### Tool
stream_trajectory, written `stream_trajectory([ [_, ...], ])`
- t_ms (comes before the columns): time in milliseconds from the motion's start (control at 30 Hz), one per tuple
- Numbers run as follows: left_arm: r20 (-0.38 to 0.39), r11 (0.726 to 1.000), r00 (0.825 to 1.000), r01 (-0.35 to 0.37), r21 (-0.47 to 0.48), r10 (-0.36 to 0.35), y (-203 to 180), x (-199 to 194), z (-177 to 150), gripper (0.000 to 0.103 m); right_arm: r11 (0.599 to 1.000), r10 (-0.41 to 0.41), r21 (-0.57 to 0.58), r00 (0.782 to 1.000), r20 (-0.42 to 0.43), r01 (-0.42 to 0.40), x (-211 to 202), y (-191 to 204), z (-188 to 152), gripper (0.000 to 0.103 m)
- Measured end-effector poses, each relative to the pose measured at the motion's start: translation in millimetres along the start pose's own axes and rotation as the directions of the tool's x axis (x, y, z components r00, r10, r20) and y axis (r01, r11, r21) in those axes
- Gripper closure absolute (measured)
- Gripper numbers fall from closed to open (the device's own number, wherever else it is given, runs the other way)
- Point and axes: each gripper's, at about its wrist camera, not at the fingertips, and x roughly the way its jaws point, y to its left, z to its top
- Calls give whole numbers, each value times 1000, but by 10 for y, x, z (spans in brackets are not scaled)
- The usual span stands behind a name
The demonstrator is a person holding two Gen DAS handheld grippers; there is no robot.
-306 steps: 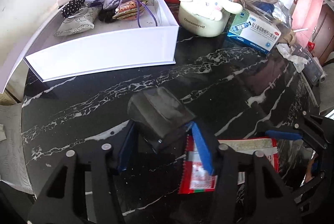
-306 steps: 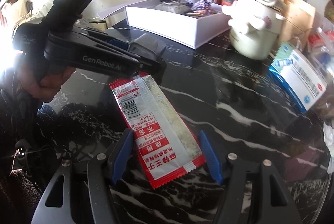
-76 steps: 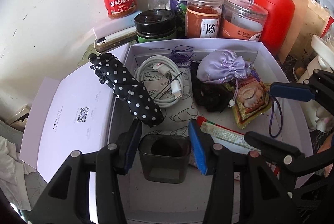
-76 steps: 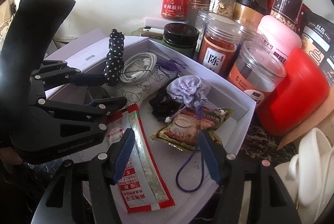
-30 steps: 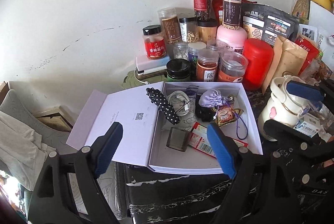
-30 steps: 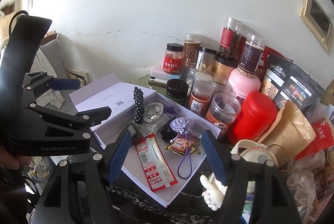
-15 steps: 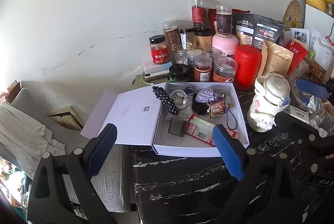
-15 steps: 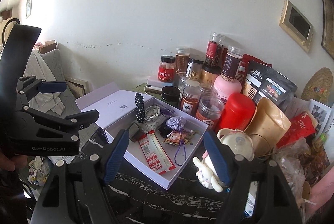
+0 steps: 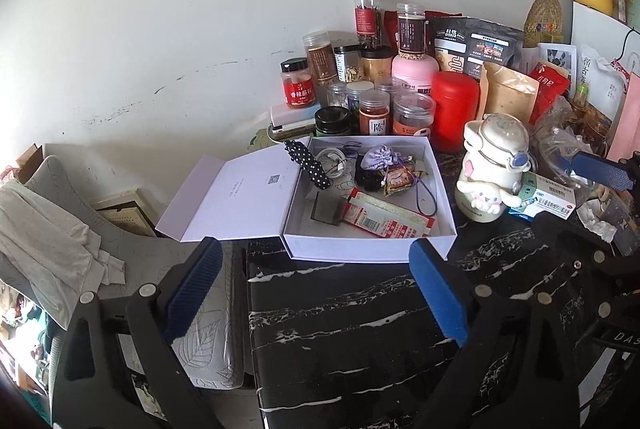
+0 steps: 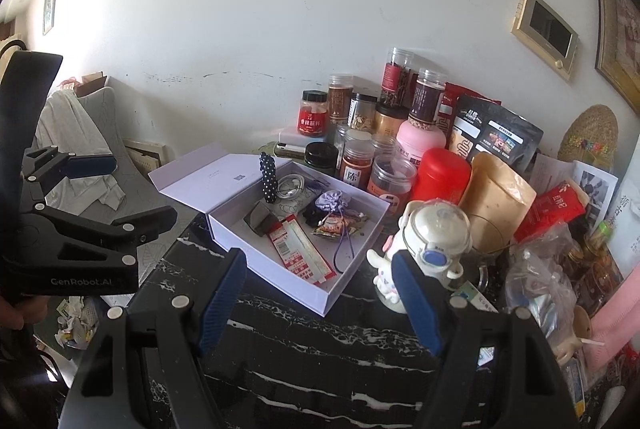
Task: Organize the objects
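My left gripper (image 9: 316, 293) has its jaws spread wide with nothing between them, and my right gripper (image 10: 318, 303) is likewise parted and empty; both hang over the bare black marble table (image 9: 360, 329), well short of the white box (image 9: 372, 249). The box stands open with its lid (image 9: 240, 197) folded flat to the left, overhanging the table edge. Inside I can see the red sachet (image 9: 386, 221) lying flat, the small dark container (image 9: 328, 211) touching its left end, the polka-dot pouch (image 9: 308, 167) leaning on the left wall, the white cable (image 9: 332, 161), the lavender drawstring bag (image 9: 380, 155) and a snack packet (image 9: 398, 179). I judge the placing is done and the step in hand is either closing the lid or fetching another loose item. To do the closing well, I would bring my left gripper under the lid's free edge and swing it over slowly, while my right steadies the box's near wall. The polka-dot pouch pokes above the rim, so I would tuck it down first. I must keep clear of the cartoon jar (image 9: 494, 169) just beside the box
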Motion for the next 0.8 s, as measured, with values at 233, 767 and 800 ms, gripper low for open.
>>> stream_trajectory([
  [233, -28, 1000, 999, 22, 4, -22, -73, 26, -331, 9, 1000, -4, 6, 999, -48, 4, 48, 71, -289, 27],
  [767, -84, 1000, 996, -3, 21, 5, -248, 163, -735, 9, 999, -31, 20, 994, -106, 34, 127, 163, -692, 27],
  [800, -86, 1000, 996, -4, 26, 6, -258, 174, -748, 9, 999, -31, 19, 994, -108, 33, 132, 163, -709, 28],
])
